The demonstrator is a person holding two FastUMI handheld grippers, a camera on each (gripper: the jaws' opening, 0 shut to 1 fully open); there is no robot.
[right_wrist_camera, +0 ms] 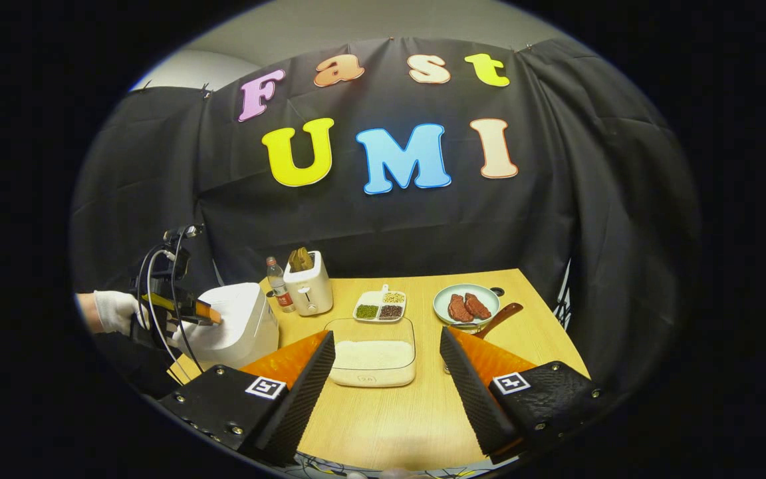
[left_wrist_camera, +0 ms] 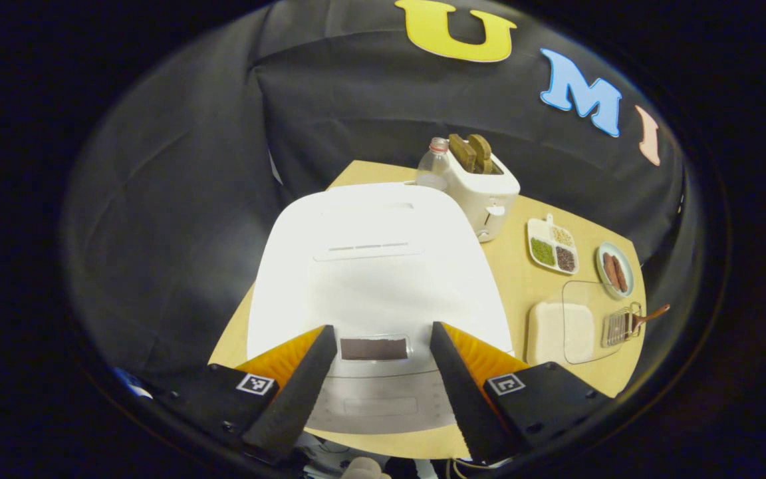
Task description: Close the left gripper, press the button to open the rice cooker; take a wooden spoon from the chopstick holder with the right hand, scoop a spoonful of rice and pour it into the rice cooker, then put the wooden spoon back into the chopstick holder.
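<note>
A: Status?
B: Nothing done. Cooker (left_wrist_camera: 376, 266) lid down, table's left end. L gripper (left_wrist_camera: 383, 372) spread wide over its front; must close, press button.
A: Spoon?
B: Spoon (right_wrist_camera: 497, 317) in holder (left_wrist_camera: 621, 326) by rice dish (right_wrist_camera: 373, 356), handle slanting up toward plate (right_wrist_camera: 466, 305). R gripper (right_wrist_camera: 386, 392) spread, empty.

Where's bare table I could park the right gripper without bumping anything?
Bare wood lies at the near edge, in front of the rice container and under the right gripper. A smaller patch sits right of the meat plate. Crowded: the back row from rice cooker to toaster and grain dish.
</note>
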